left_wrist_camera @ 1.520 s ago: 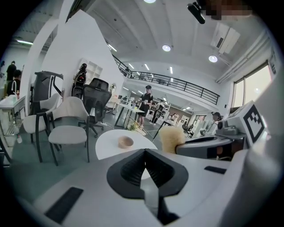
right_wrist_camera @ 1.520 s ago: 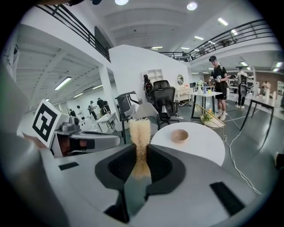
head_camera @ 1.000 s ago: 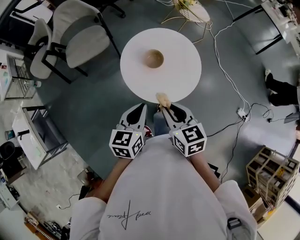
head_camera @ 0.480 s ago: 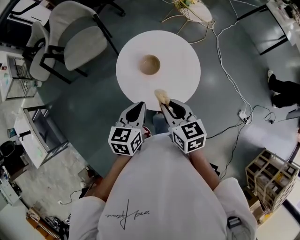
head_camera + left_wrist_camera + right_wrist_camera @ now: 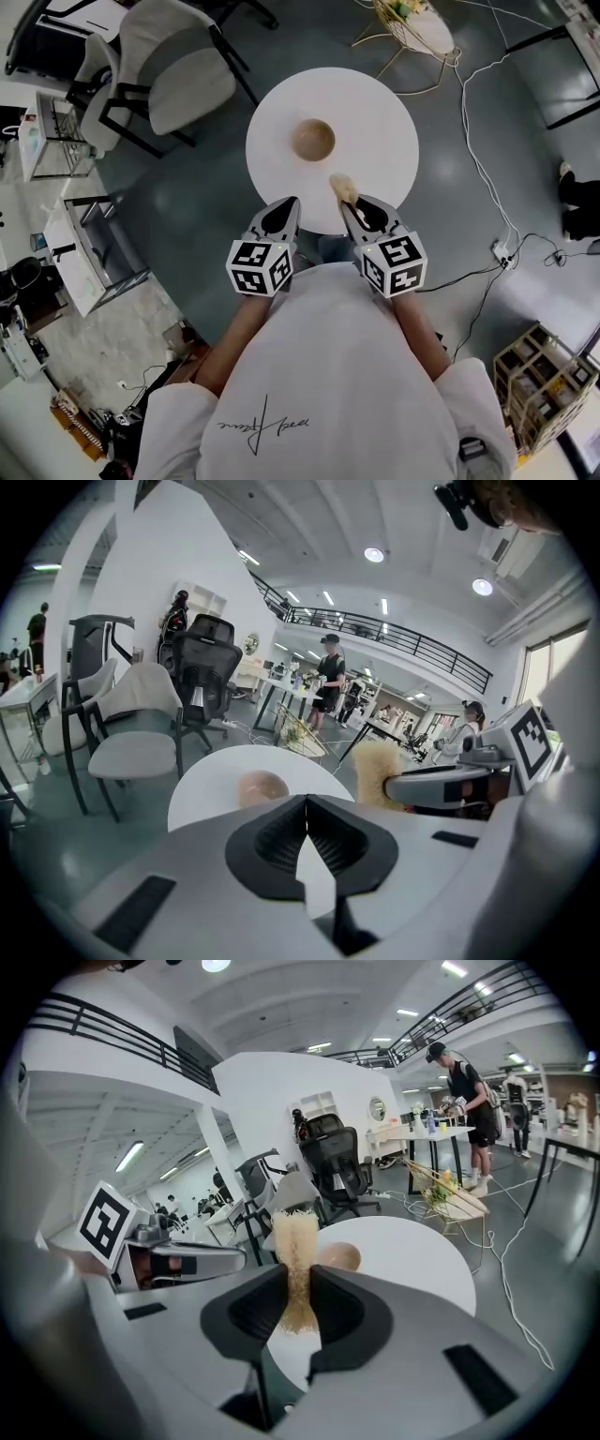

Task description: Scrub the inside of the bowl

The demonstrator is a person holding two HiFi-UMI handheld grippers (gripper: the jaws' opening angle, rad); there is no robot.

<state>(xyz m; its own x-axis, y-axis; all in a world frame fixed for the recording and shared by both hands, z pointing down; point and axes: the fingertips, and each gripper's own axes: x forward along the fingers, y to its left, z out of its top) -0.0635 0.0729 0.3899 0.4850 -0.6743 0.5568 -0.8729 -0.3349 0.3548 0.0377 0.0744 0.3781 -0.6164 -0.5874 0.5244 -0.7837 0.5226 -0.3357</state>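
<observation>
A small tan wooden bowl (image 5: 313, 140) stands near the middle of a round white table (image 5: 375, 112); it also shows in the left gripper view as bowl (image 5: 262, 787) and in the right gripper view as bowl (image 5: 340, 1256). My right gripper (image 5: 352, 202) is shut on a pale fibrous scrubber (image 5: 343, 188), which hangs over the table's near edge; the scrubber (image 5: 295, 1260) sticks up between the jaws of my right gripper (image 5: 298, 1309). My left gripper (image 5: 286, 207) is shut and empty, at the table's near rim, left of the right one; its jaws meet tip to tip in the left gripper view (image 5: 307, 803).
A white chair (image 5: 178, 66) stands left of the table, a wire basket stand (image 5: 417, 28) beyond it. Cables (image 5: 483, 178) trail over the grey floor to the right. Shelving (image 5: 84, 253) lies left, a wooden crate (image 5: 544, 375) at lower right. People stand in the background.
Both grippers have moved forward toward the table; the scrubber now hangs over its near edge, closer to the bowl. The head view has shifted, so the table sits further right.
</observation>
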